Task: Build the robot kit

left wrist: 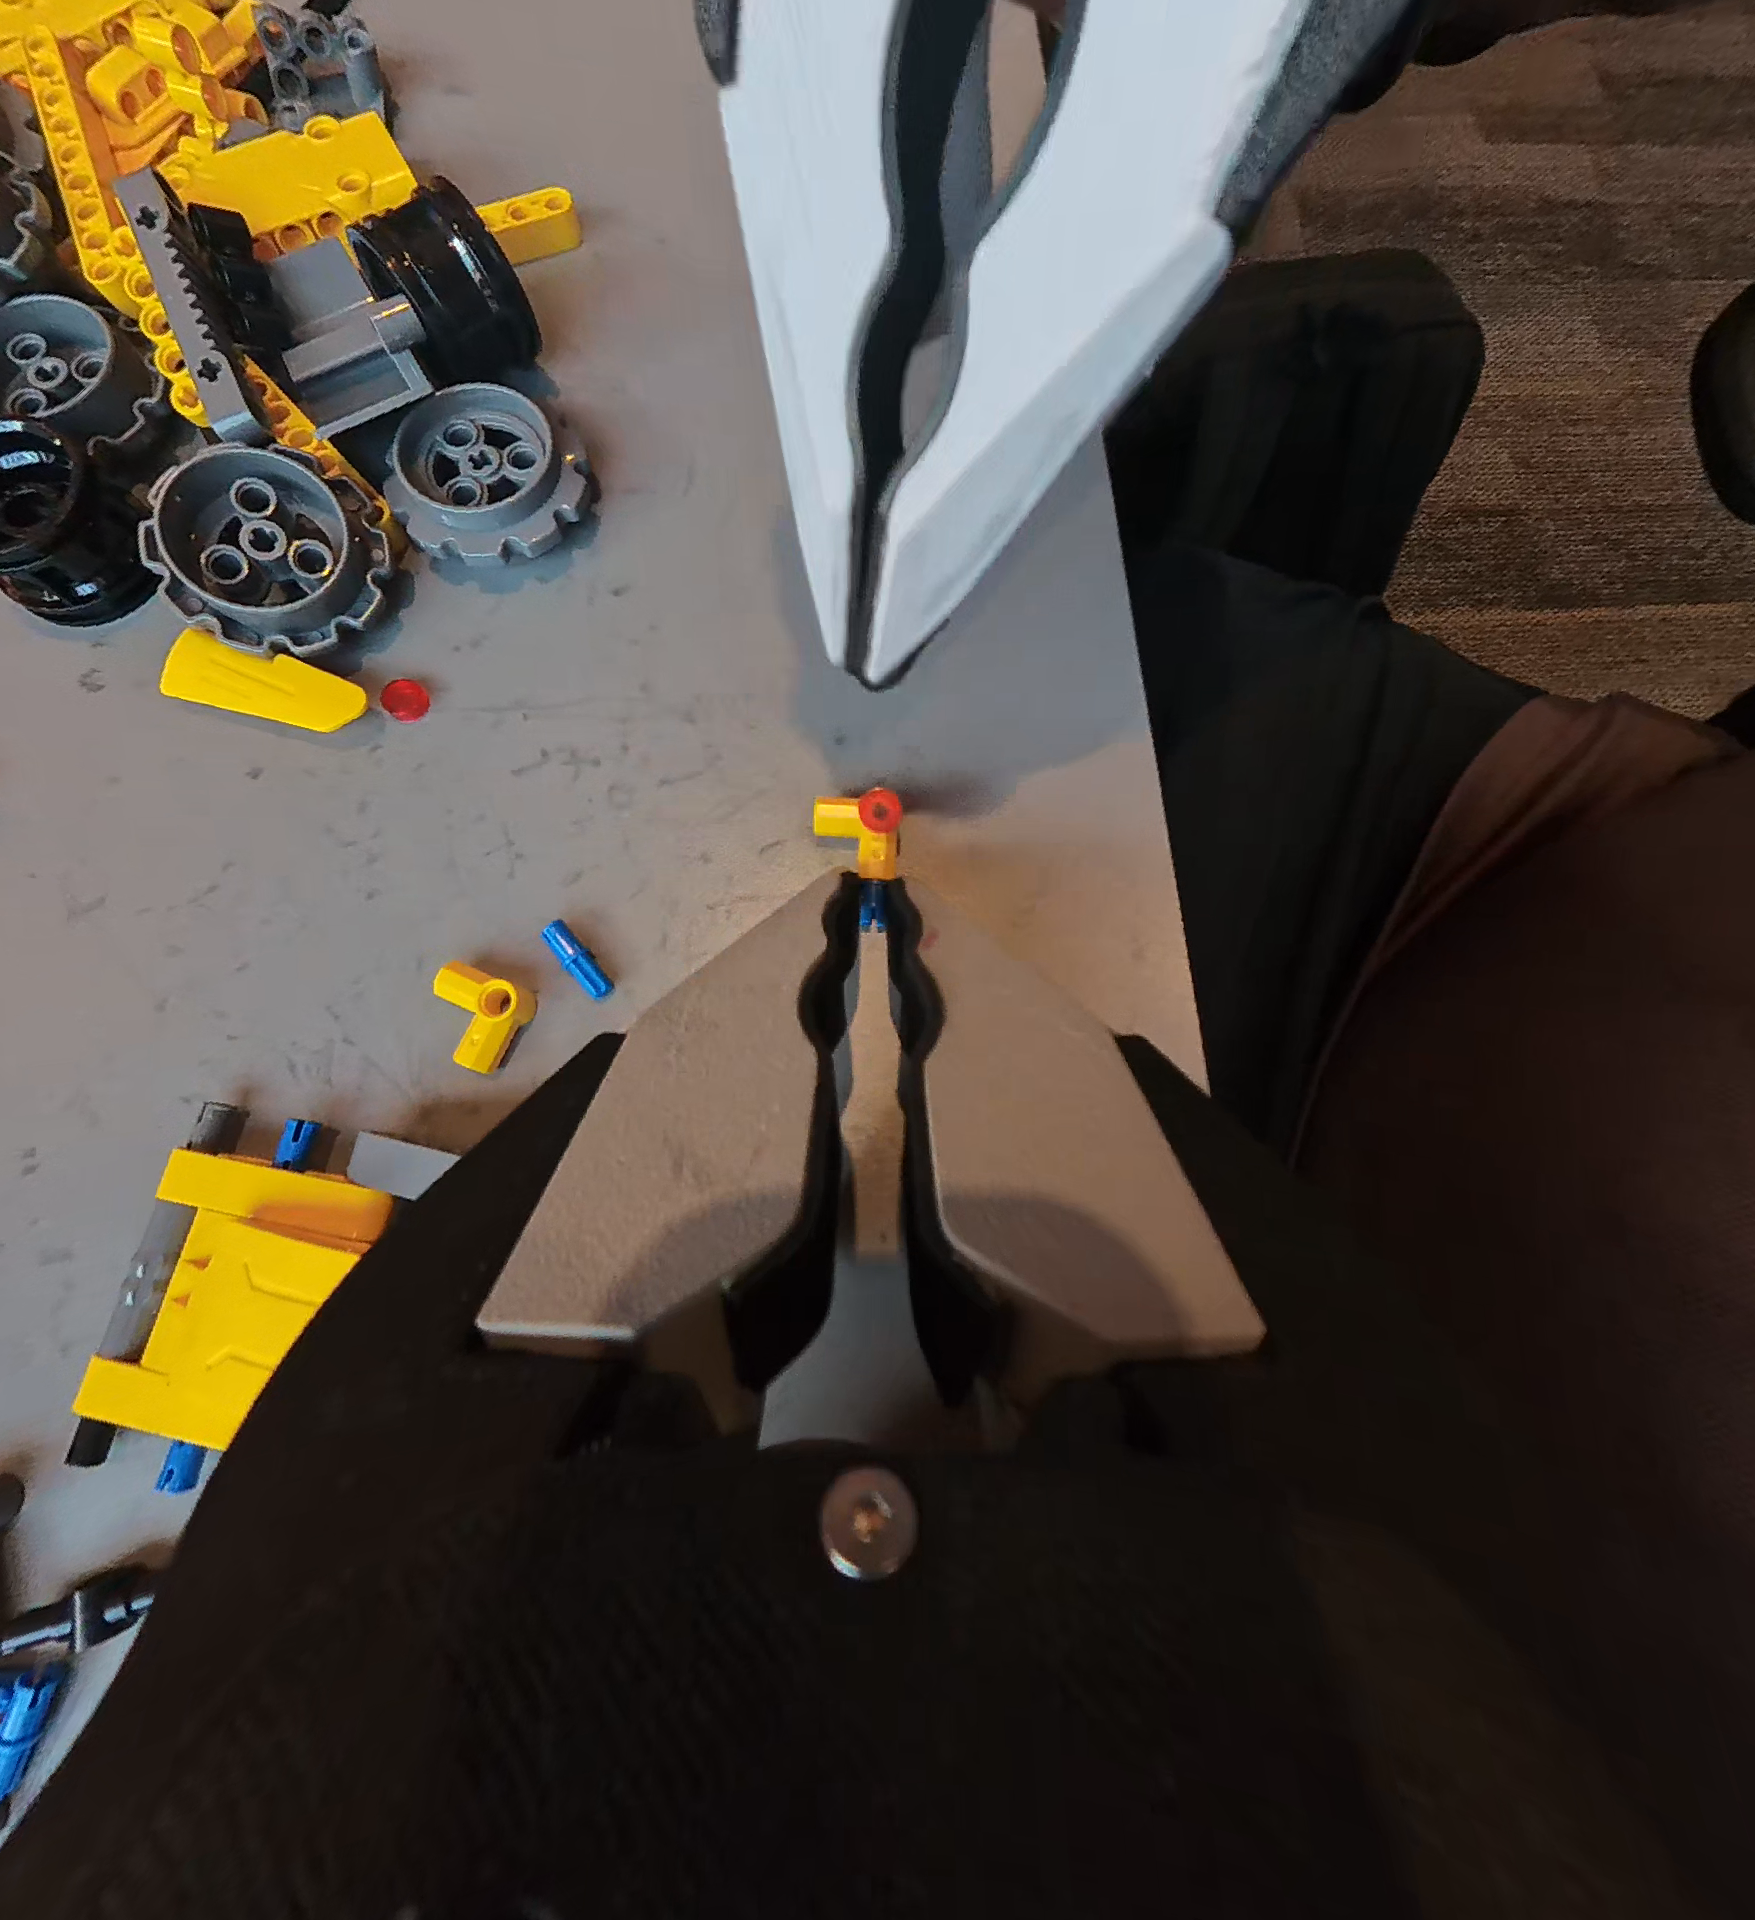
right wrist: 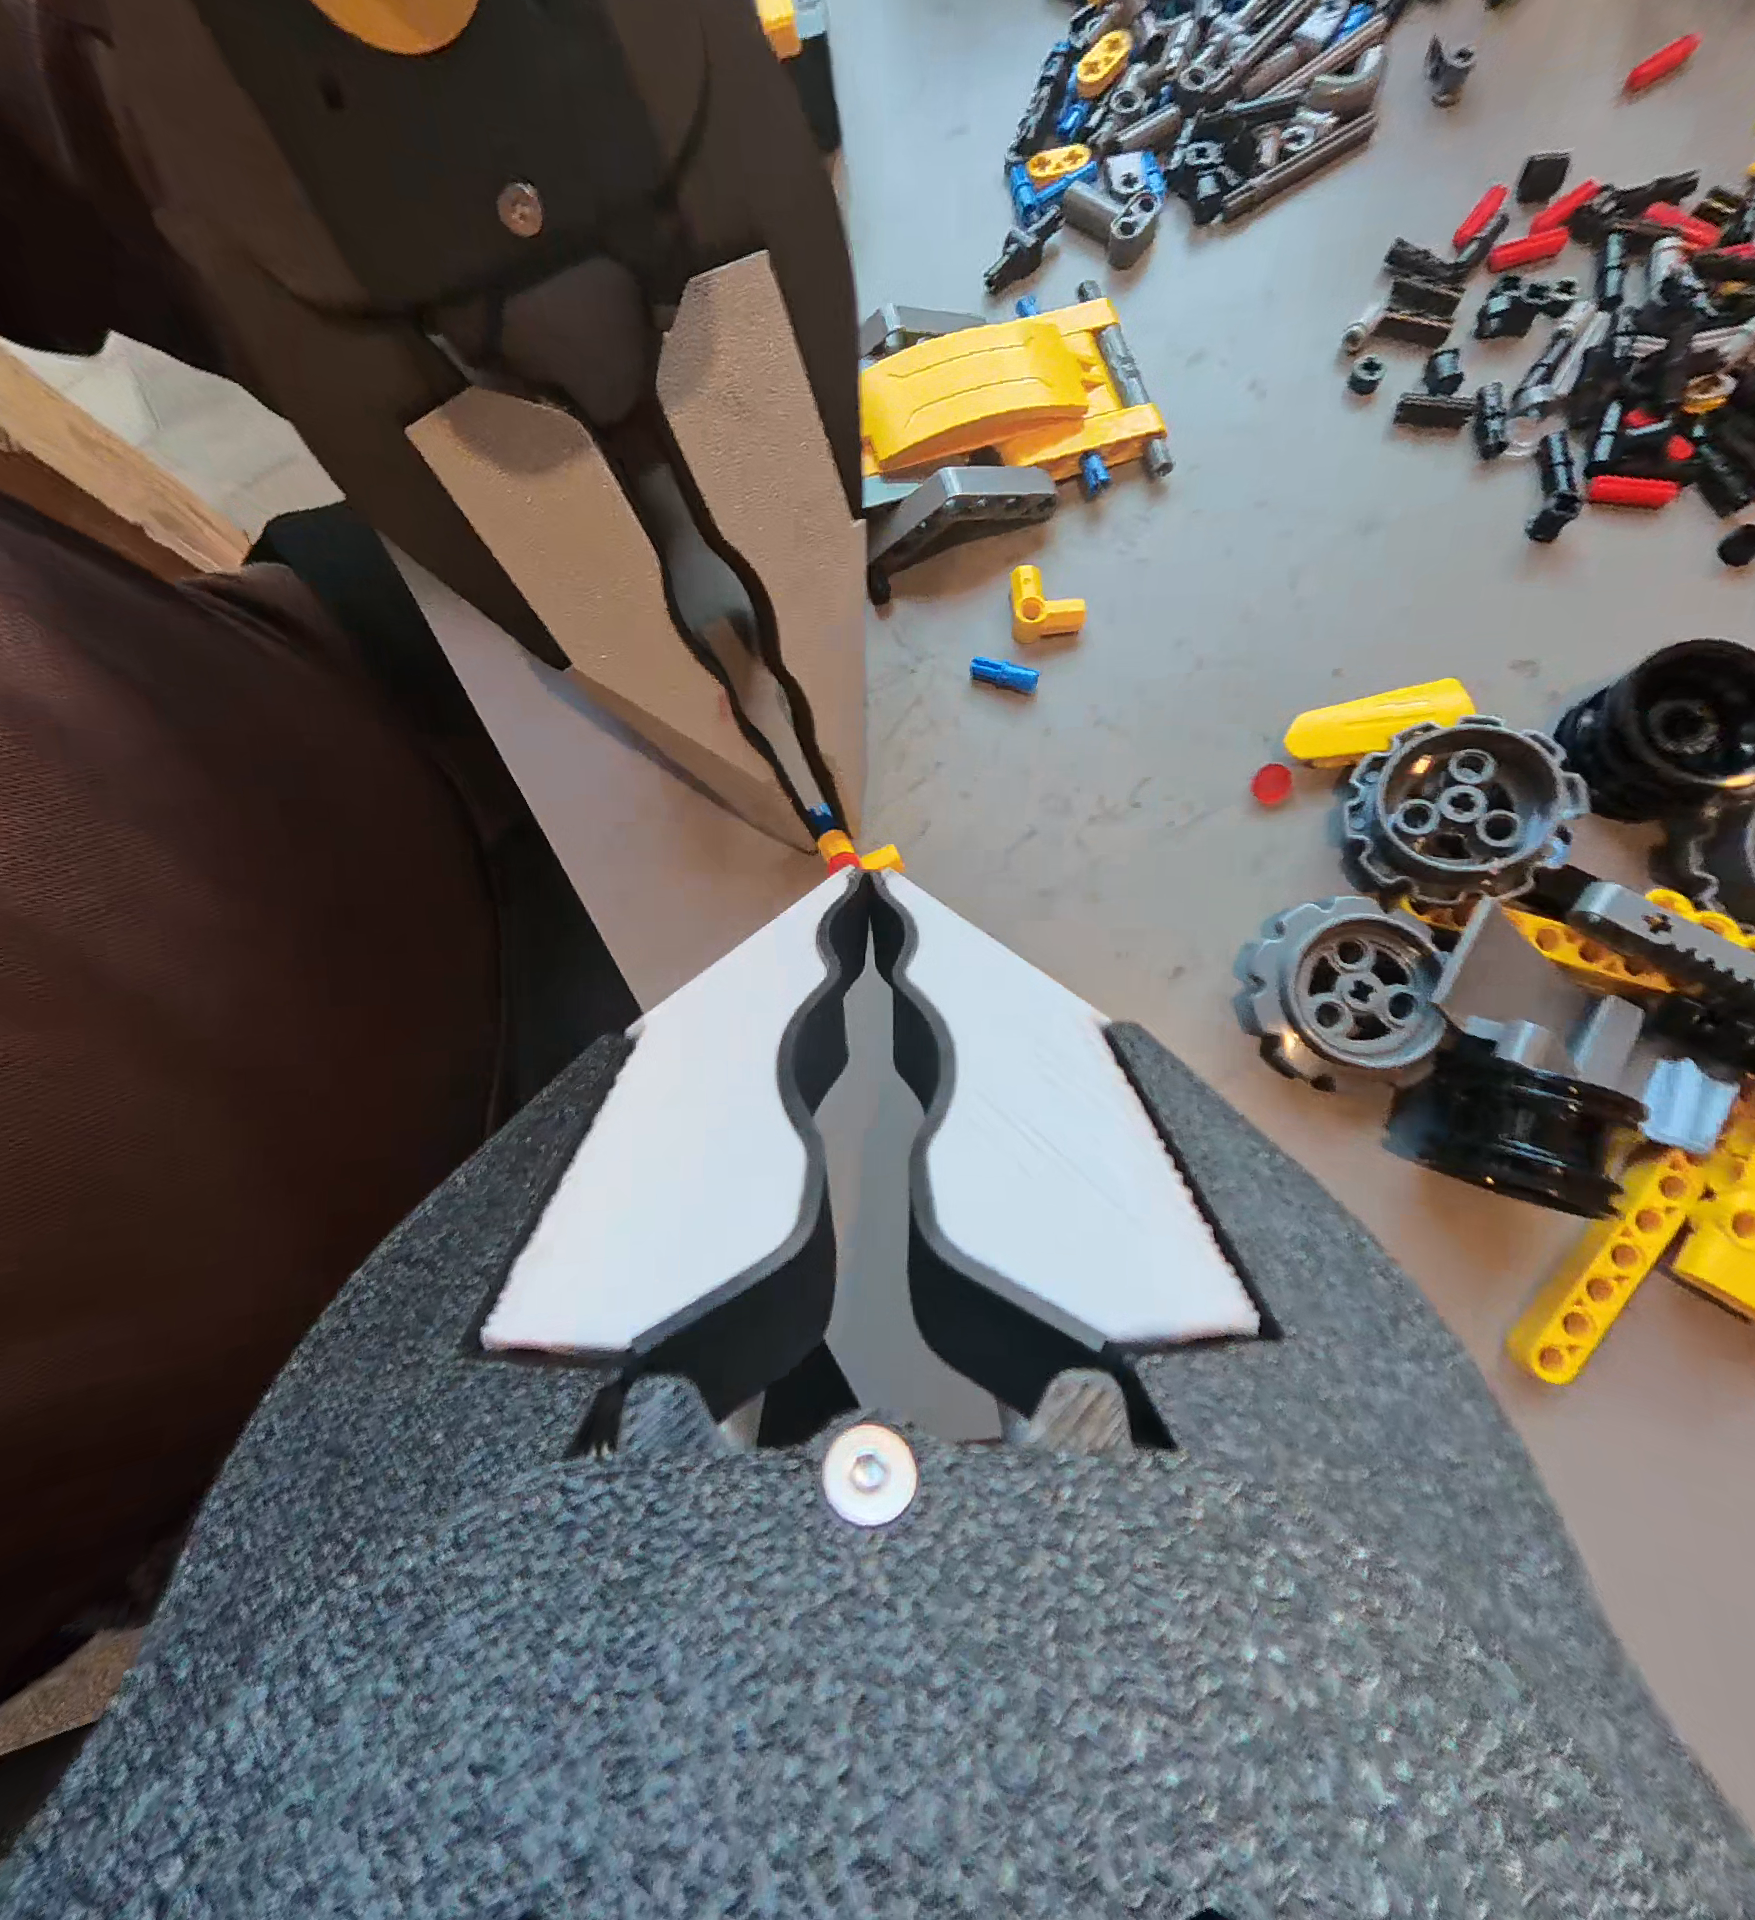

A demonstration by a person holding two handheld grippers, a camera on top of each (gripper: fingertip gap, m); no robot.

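Two tools meet over the grey desk [left wrist: 229,914] edge as I watch from my remote station. My left tool [left wrist: 875,896] pinches a blue pin [left wrist: 874,906] plugged into a yellow elbow [left wrist: 857,823] that carries a red stud [left wrist: 880,807]. My right tool [right wrist: 865,875], fingertips pressed together, sits with its tips against that same small piece; from the left wrist view it hangs just above the stud, apart from it. On the desk nearby lie a spare elbow [left wrist: 483,1011], a loose pin [left wrist: 577,960], a second stud [left wrist: 403,698], a yellow wedge [left wrist: 255,686] and grey wheels [left wrist: 260,540].
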